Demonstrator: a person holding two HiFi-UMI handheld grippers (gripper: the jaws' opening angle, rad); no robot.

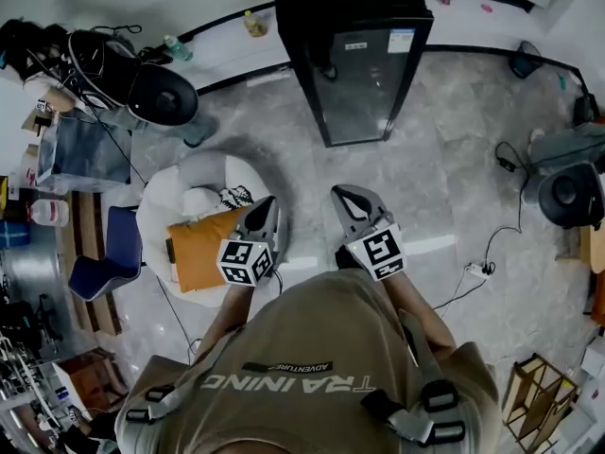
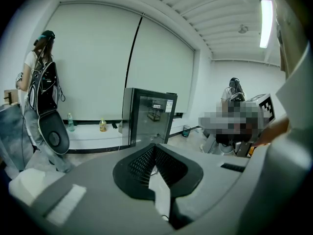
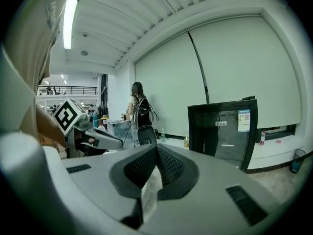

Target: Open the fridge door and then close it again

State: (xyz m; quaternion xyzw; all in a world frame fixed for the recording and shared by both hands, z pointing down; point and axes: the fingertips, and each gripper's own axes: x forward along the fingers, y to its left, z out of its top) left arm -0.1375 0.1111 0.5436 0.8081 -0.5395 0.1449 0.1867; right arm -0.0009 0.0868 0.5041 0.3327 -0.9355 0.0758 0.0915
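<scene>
The black fridge [image 1: 364, 64] stands on the grey floor ahead of me, its glass door closed. It also shows in the left gripper view [image 2: 149, 116] and the right gripper view [image 3: 222, 131], still some way off. My left gripper [image 1: 267, 203] and right gripper [image 1: 342, 193] are held side by side close to my chest, pointing toward the fridge. Both have their jaws pressed together with nothing between them, as seen in the left gripper [image 2: 154, 146] and the right gripper [image 3: 156, 147] views. Neither touches the fridge.
A white beanbag [image 1: 189, 192] with an orange cushion [image 1: 200, 246] lies left of my grippers, beside a blue chair [image 1: 106, 258]. A person with a backpack [image 2: 43, 89] stands at the left. A fan [image 1: 571, 195], cables and a power strip [image 1: 475, 270] lie at the right.
</scene>
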